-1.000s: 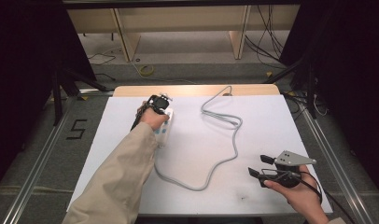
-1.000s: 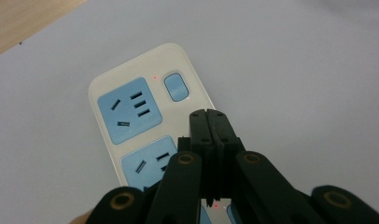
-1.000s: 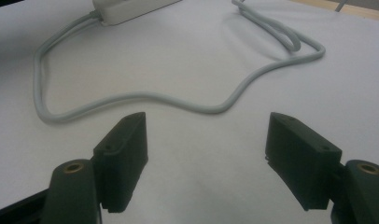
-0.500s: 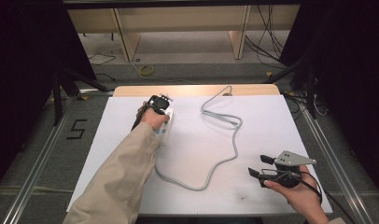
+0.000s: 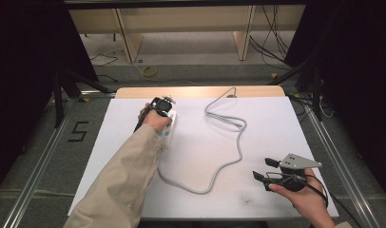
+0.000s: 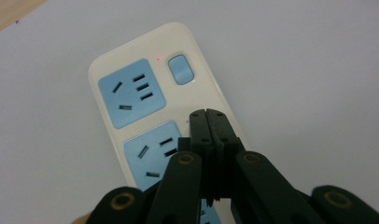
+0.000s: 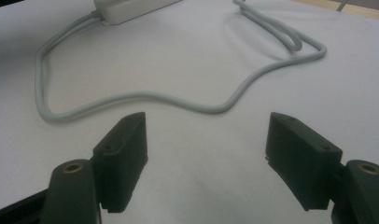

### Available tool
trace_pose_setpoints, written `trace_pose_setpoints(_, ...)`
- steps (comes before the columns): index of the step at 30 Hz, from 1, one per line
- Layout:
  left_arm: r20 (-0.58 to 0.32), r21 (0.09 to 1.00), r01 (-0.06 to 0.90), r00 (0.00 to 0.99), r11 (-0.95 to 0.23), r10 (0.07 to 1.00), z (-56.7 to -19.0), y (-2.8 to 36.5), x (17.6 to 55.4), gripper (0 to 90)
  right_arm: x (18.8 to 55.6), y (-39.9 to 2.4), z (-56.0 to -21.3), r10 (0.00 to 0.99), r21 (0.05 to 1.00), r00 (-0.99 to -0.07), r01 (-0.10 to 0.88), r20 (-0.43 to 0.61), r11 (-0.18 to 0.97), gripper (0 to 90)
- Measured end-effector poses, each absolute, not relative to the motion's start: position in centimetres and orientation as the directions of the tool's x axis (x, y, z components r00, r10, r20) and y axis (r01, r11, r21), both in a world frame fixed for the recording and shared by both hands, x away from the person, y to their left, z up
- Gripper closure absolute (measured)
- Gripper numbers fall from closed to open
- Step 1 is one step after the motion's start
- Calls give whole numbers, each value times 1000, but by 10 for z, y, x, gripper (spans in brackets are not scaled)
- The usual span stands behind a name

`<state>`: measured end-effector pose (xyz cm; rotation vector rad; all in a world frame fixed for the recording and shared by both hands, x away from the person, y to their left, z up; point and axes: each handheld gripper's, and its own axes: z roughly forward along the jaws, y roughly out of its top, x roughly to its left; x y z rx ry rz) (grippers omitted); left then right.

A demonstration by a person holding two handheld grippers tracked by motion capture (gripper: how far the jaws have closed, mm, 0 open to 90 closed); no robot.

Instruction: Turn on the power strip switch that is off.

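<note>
We find the power strip (image 6: 155, 121) lying flat on the white surface (image 5: 276, 128), toward its far left corner, with its grey cord (image 5: 229, 142) looping across the middle and running off the far edge. The left hand-held gripper (image 6: 208, 116) has its jaws pressed fully together, holding nothing, with the joined tips poised over the strip's face, just short of the blue rocker switch (image 6: 182, 69) and beside the lower socket panel (image 6: 152, 154). A small red indicator light (image 6: 158, 58) glows next to the switch, so we judge the strip to be live at present. The step in hand appears to be a press on that switch with the closed tips. To do it well, we would keep the jaws shut so they act as a single blunt finger, carry the tips forward until they sit squarely over the raised end of the rocker, and push straight down rather than at a slant, since a slanted push could slide the light strip along the smooth surface. We would avoid the socket slots entirely. The right hand-held gripper (image 7: 206, 154) rests near the near right corner, jaws wide apart and empty, well clear of the cord; it could steady the strip if it shifts.
</note>
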<state>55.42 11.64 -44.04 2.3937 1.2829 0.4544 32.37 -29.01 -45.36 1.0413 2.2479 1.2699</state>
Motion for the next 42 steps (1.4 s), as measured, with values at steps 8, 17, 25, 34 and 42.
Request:
trace_pose_setpoints(8,91,505,707,526,-495,845,-440,117,555,899,325,-290,-454,745,844,-665,427,49,325,299)
trace_pose_setpoints(17,92,505,703,533,-501,841,-439,112,554,899,324,-290,-454,745,846,-665,423,47,325,299)
trace_pose_setpoints(25,87,492,707,541,-508,836,-440,108,553,899,324,-290,-453,745,844,-665,425,46,326,299)
trace_pose_setpoints(34,87,491,716,528,-497,845,-441,107,553,900,323,-291,-453,744,845,-667,423,46,328,299)
trace_pose_setpoints(42,92,490,715,526,-498,846,-442,106,553,900,323,-290,-453,745,845,-665,423,46,326,299)
